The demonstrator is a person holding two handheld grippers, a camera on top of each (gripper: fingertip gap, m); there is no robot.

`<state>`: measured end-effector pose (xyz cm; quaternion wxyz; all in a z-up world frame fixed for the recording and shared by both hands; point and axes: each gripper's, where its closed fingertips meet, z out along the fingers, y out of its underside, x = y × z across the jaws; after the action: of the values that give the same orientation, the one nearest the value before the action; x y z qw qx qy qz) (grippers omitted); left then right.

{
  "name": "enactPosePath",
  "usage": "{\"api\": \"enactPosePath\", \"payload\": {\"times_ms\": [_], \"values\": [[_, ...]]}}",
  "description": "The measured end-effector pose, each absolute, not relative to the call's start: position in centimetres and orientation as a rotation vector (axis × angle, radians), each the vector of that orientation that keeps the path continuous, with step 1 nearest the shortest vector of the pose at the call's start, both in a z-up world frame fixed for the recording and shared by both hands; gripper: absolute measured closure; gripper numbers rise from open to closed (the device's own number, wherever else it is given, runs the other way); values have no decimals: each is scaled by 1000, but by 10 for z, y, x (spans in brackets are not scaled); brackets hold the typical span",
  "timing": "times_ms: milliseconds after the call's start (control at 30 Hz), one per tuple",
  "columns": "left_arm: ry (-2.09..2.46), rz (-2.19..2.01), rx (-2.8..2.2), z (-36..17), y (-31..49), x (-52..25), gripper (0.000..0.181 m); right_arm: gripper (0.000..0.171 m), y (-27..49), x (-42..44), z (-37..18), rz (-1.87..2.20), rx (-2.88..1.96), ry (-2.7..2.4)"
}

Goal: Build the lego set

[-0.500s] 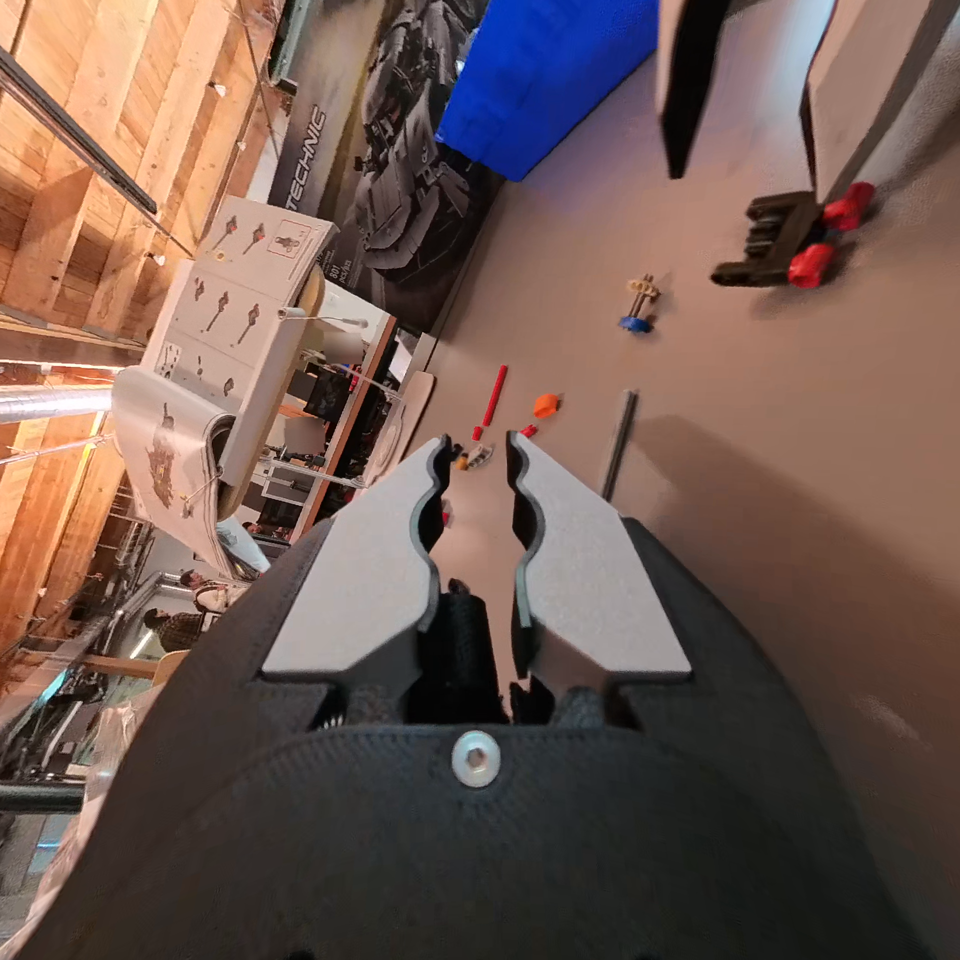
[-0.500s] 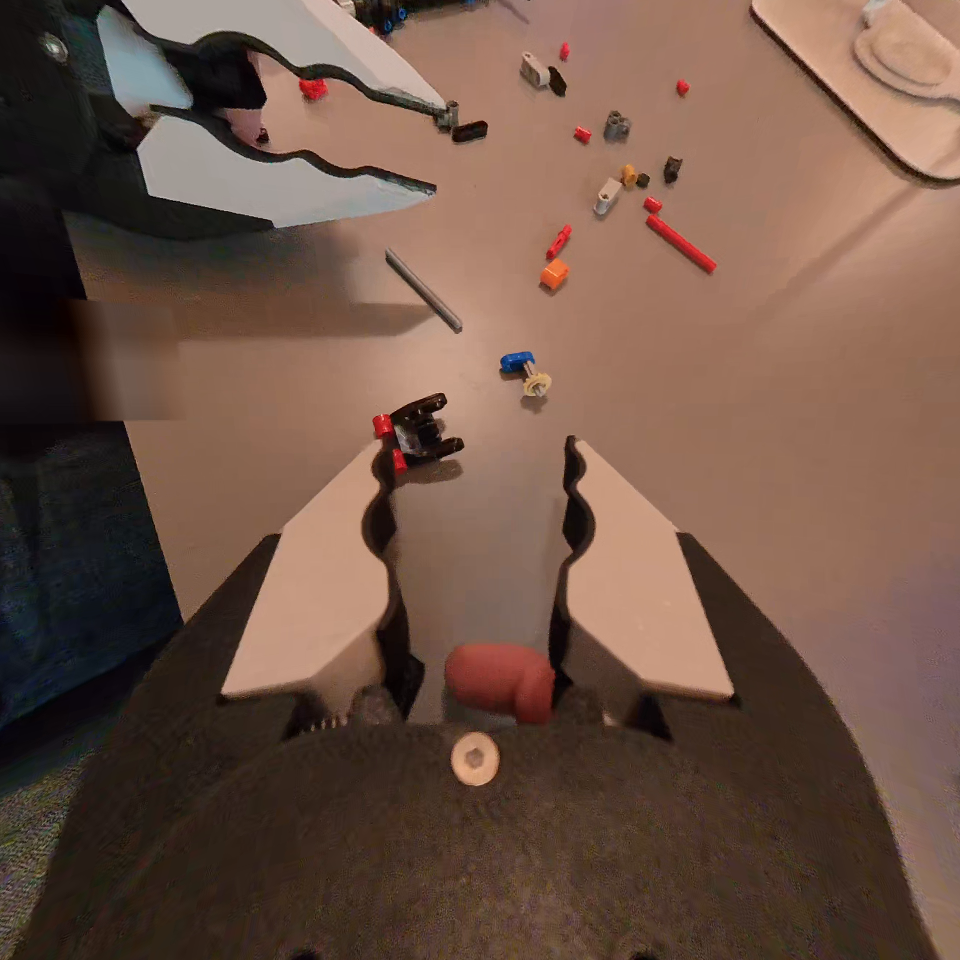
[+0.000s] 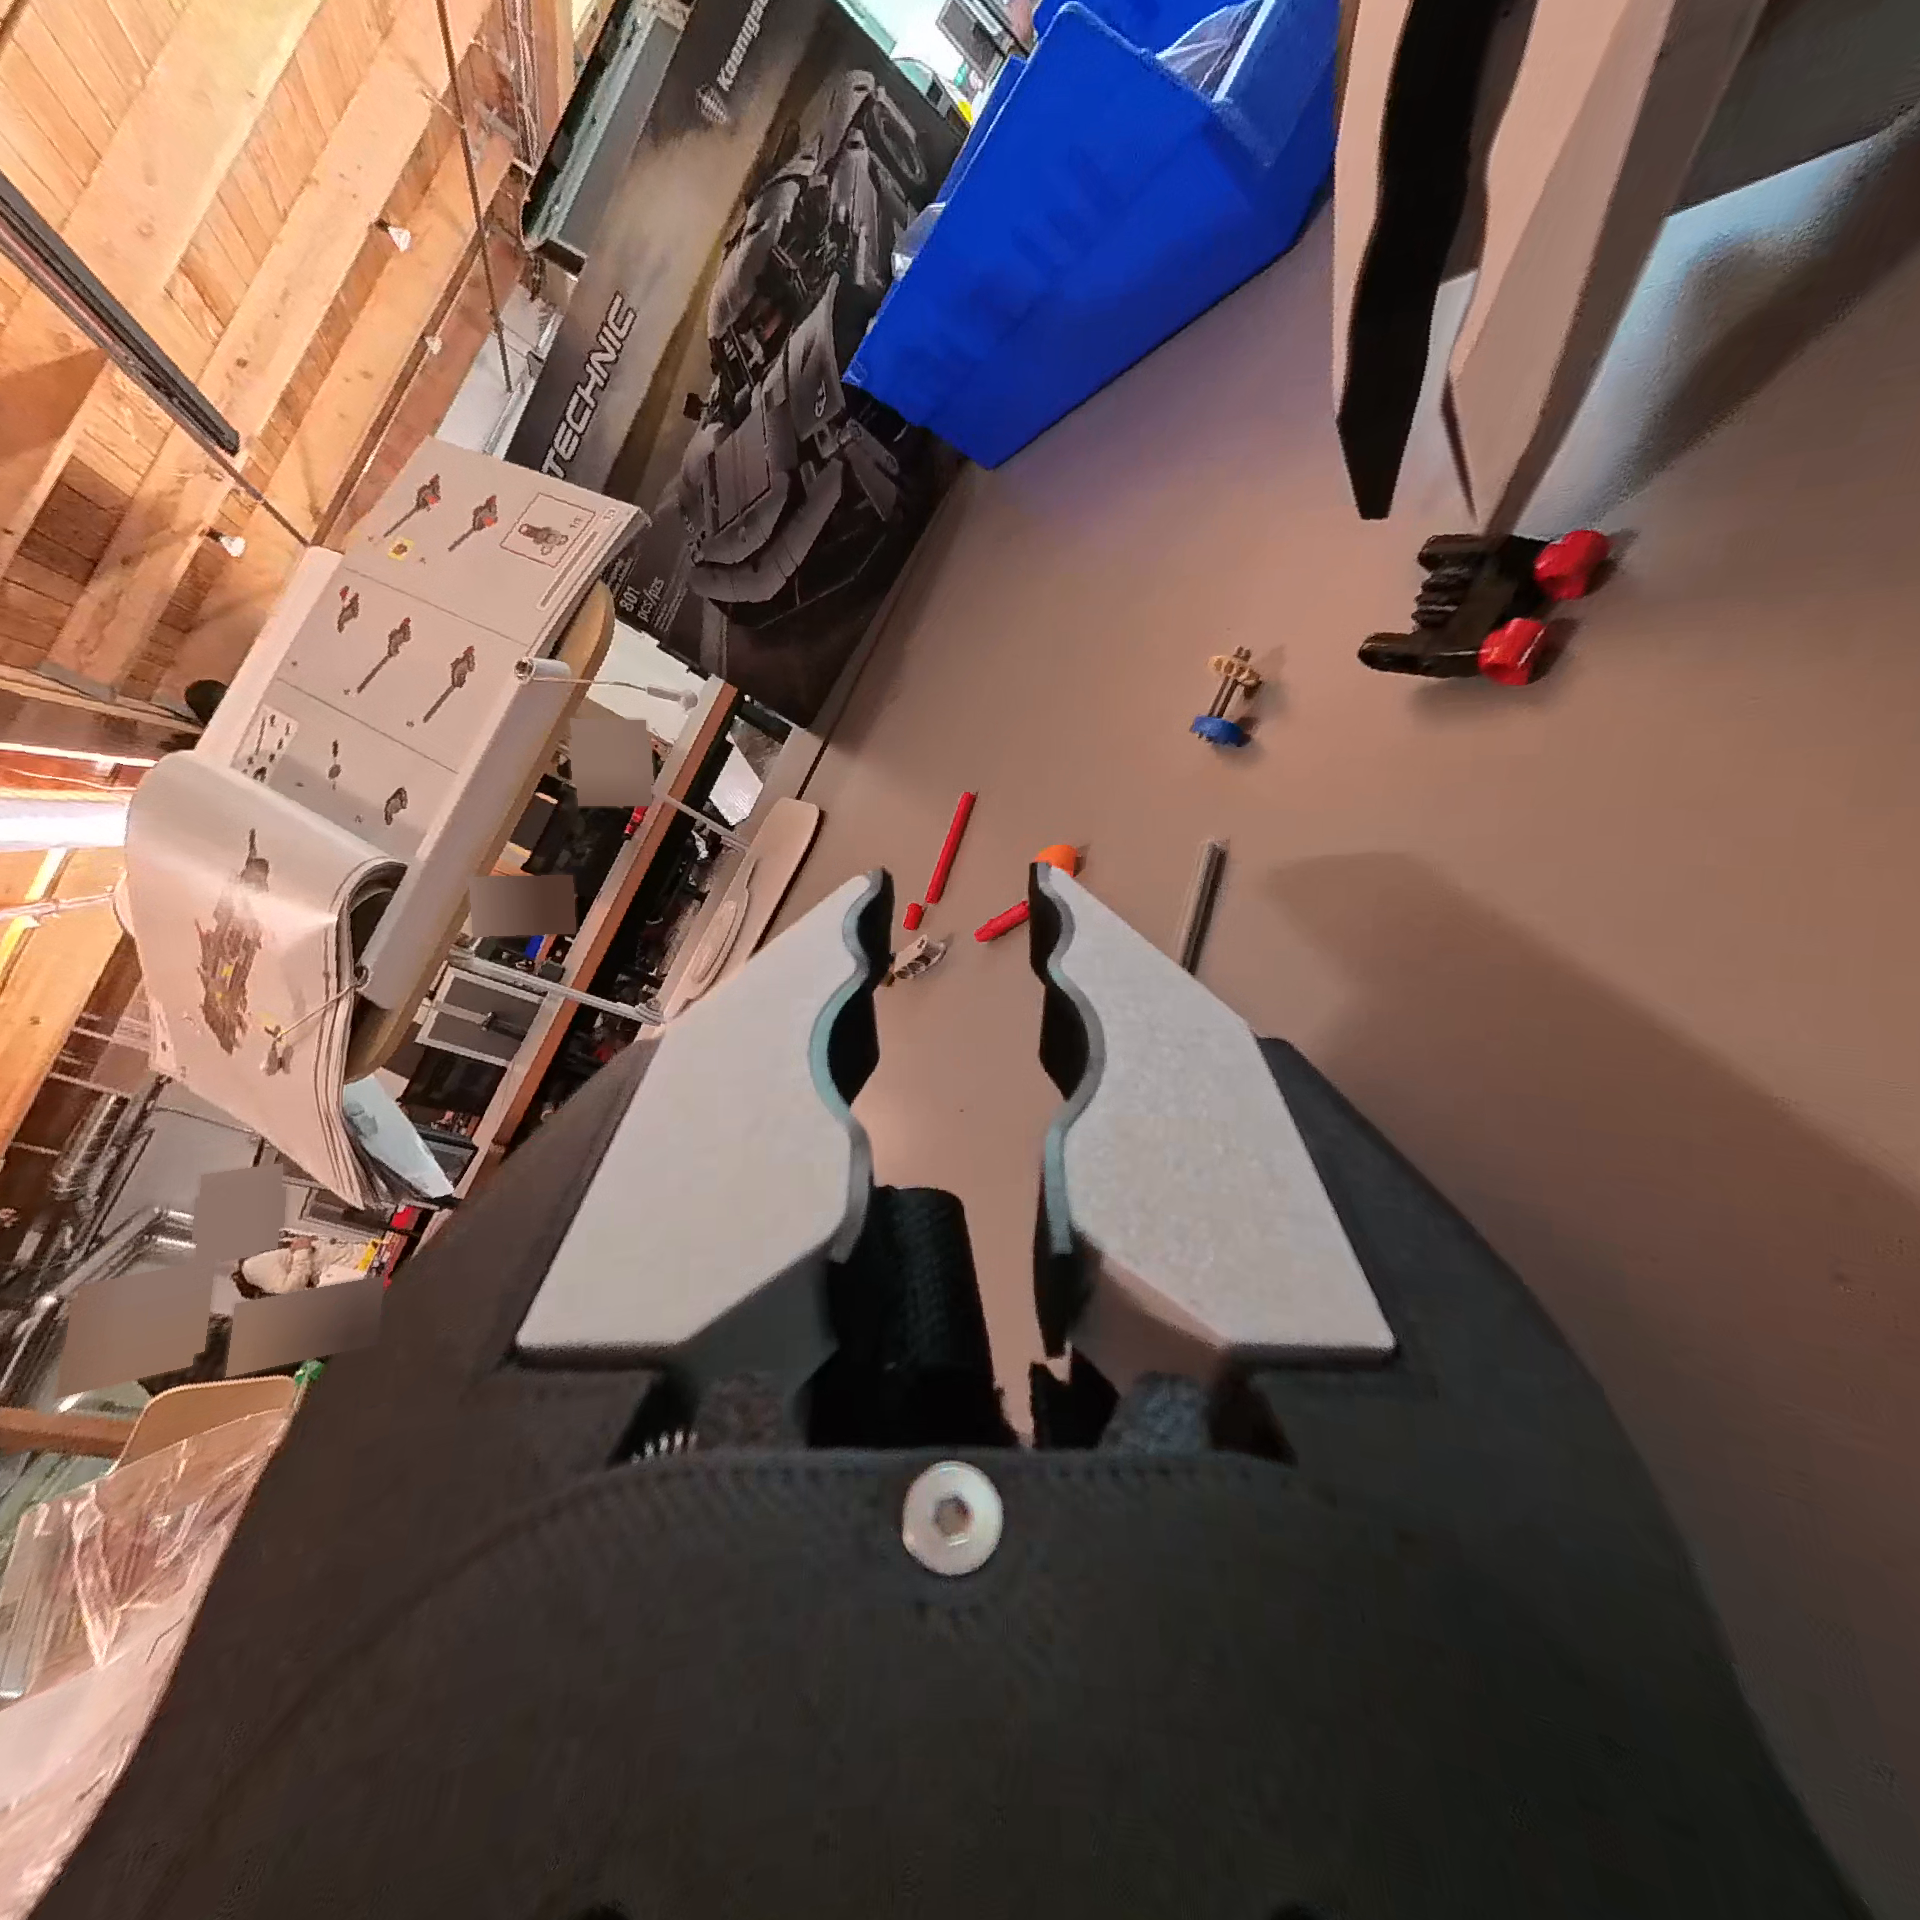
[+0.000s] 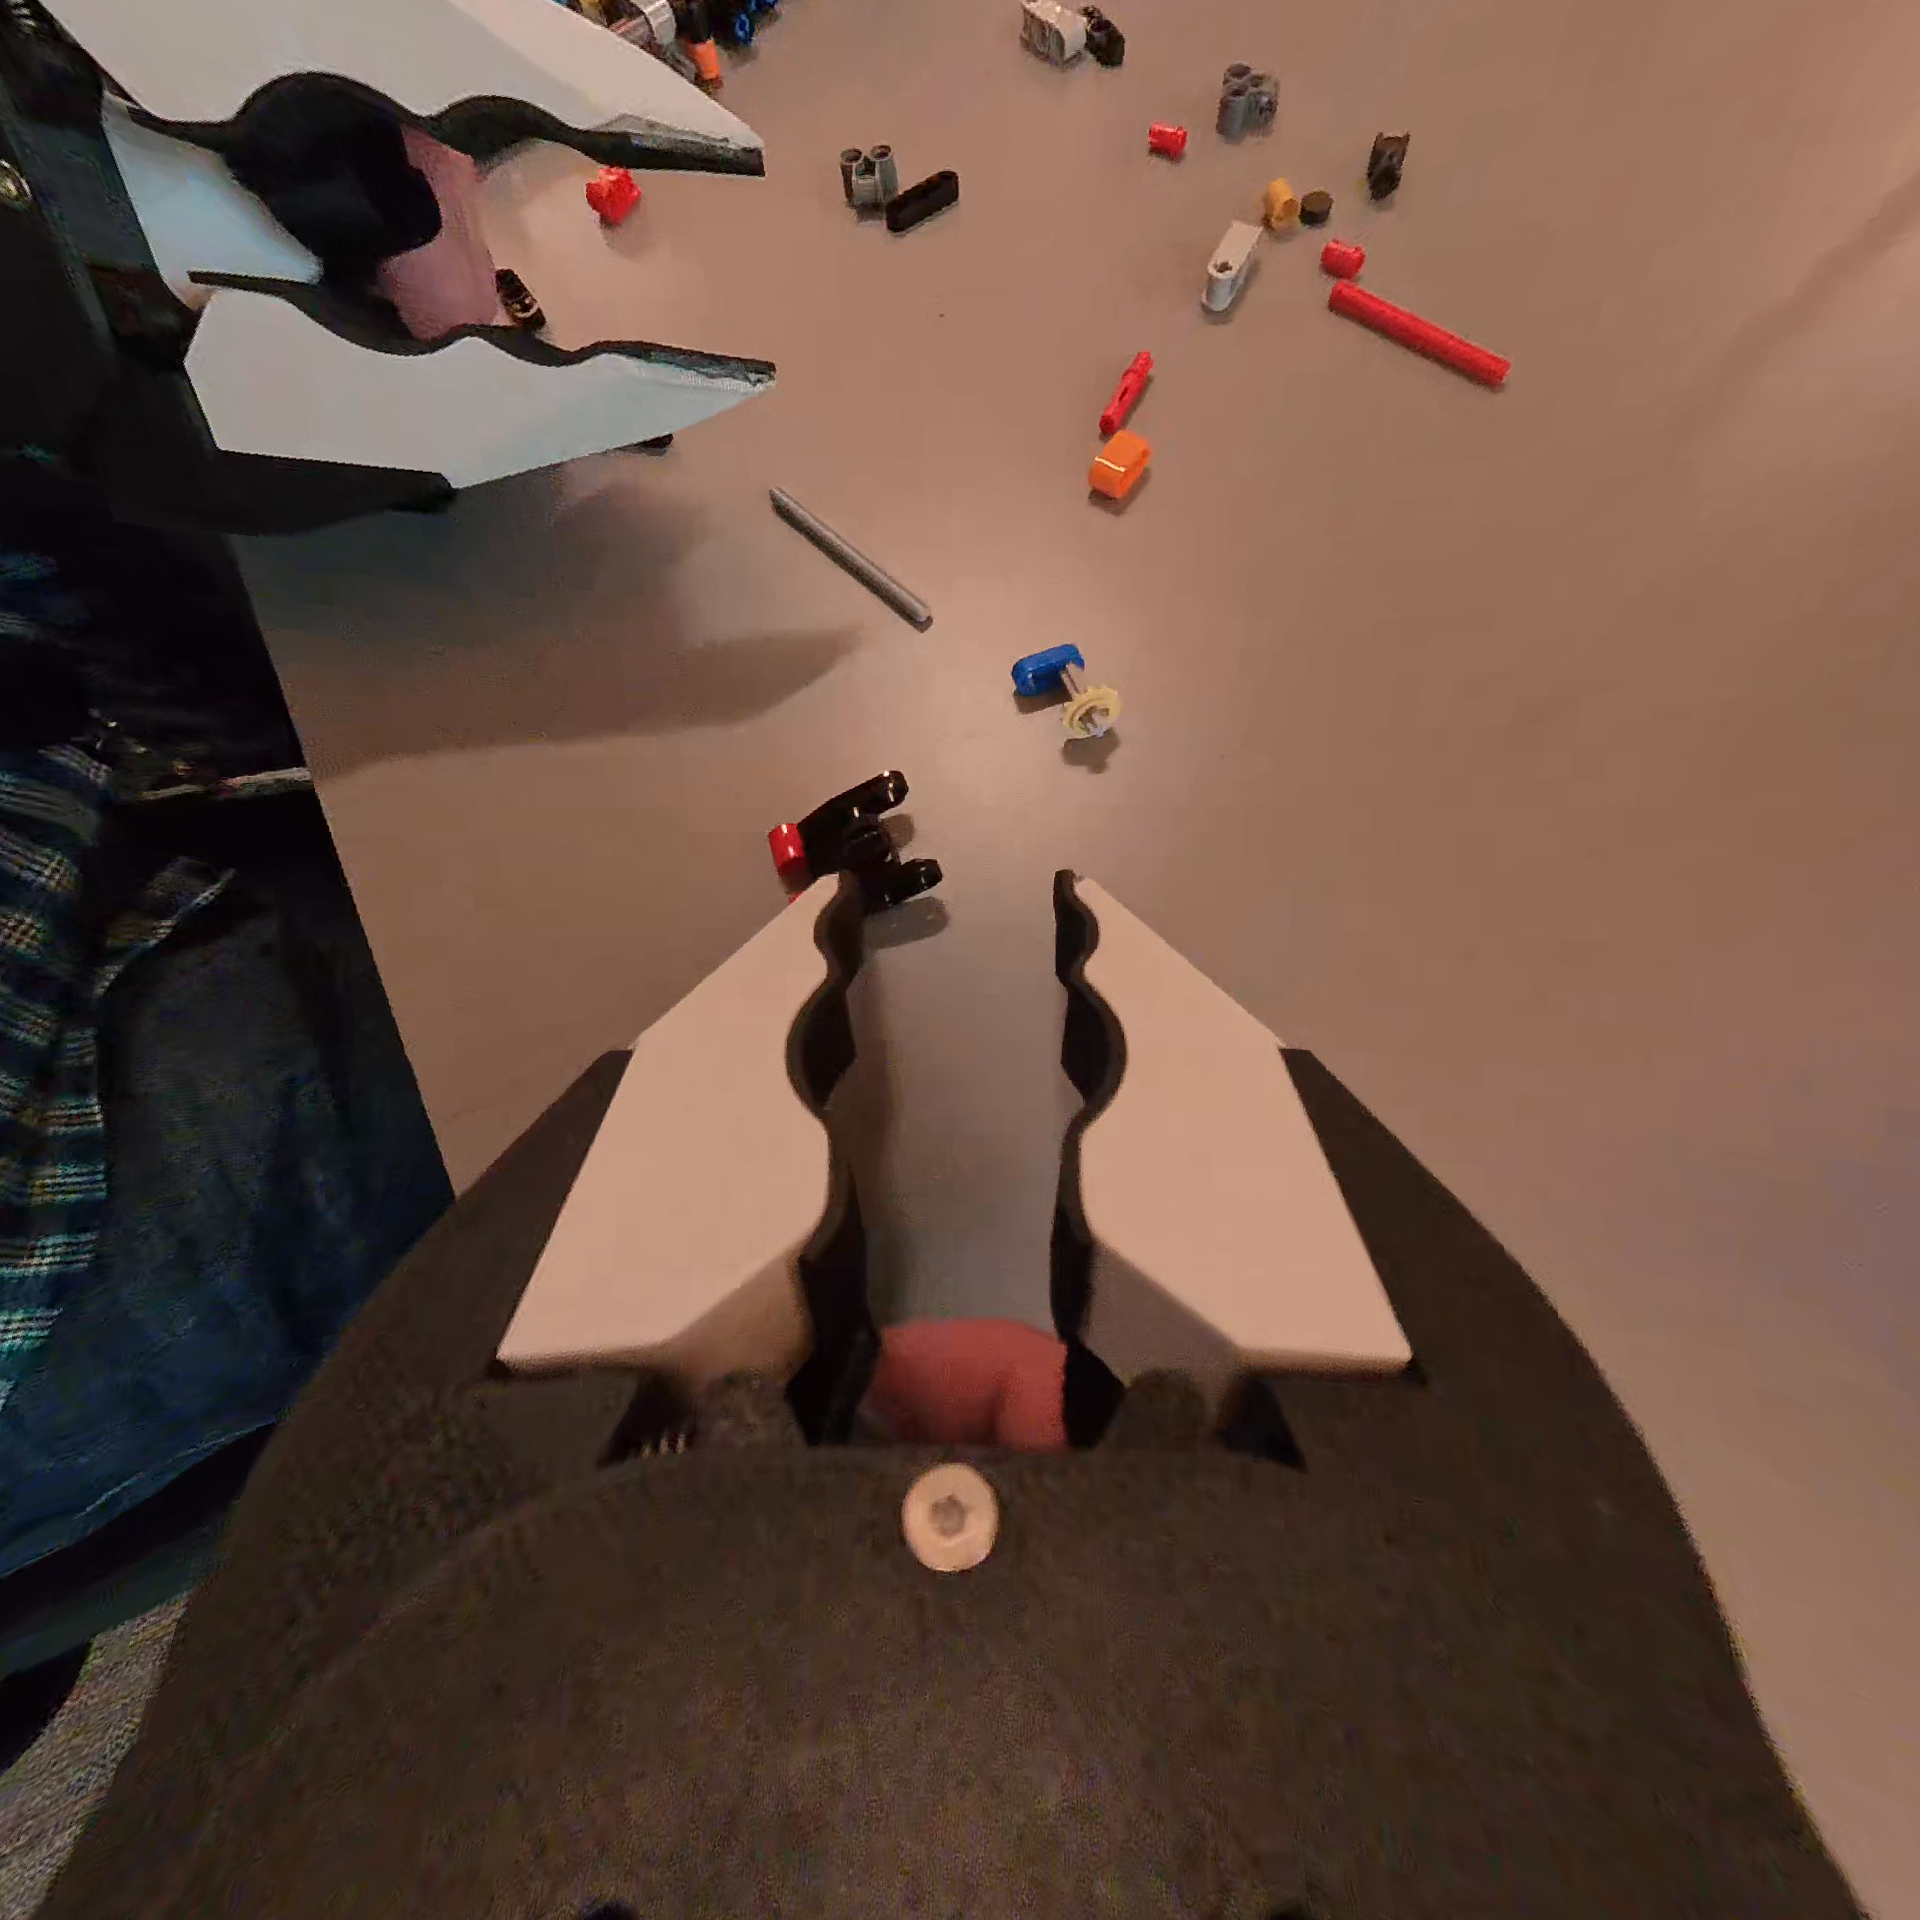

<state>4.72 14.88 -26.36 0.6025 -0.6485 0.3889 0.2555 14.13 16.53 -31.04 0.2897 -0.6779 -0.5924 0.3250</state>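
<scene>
Both tools were found empty, with the jaws of each standing apart. The right gripper (image 4: 956, 883) was held low over the brown table (image 4: 1558, 935), its left fingertip just beside a small black assembly with red pins (image 4: 857, 840), which lay on the surface ungrasped; whether the tip touched it could not be told. The left gripper (image 3: 961, 894) was seen tilted on its side, raised above the table and pointed toward the scattered parts, with nothing between its fingers. Little of the build appeared to have been completed: only two small sub-assemblies were visible, the black one and a blue piece joined by a short axle to a tan gear (image 4: 1065, 691), which lay a little beyond it. Most parts remained loose on the table: a grey axle (image 4: 847, 556), an orange block (image 4: 1119, 464), a short red pin (image 4: 1125, 392), a long red rod (image 4: 1418, 335) and, farther off, grey connectors, small red bushes and black pieces. An instruction booklet (image 3: 416, 665) was propped open on a stand at the table's edge, beside the set's box (image 3: 758, 416) and a blue bin (image 3: 1091, 229). It was judged that the task was at an early stage, with nearly all joining still left, and that the black assembly was likely the next piece to be taken up.
</scene>
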Motion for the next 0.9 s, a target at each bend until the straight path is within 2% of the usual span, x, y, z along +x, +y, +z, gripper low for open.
{"api": "enactPosePath", "payload": {"times_ms": [367,500,567,900], "values": [[898,605,-1444,-256,147,51,157,129,175,146,-307,743,-1811,-1463],[878,606,-1451,-254,149,47,155,150,188,146,-288,741,-1768,-1313],[887,568,-1440,-252,148,50,155,152,187,141,-287,710,-1732,-1336],[1130,290,-1748,-288,181,80,145,143,200,105,-315,594,-1687,-1626]]}}
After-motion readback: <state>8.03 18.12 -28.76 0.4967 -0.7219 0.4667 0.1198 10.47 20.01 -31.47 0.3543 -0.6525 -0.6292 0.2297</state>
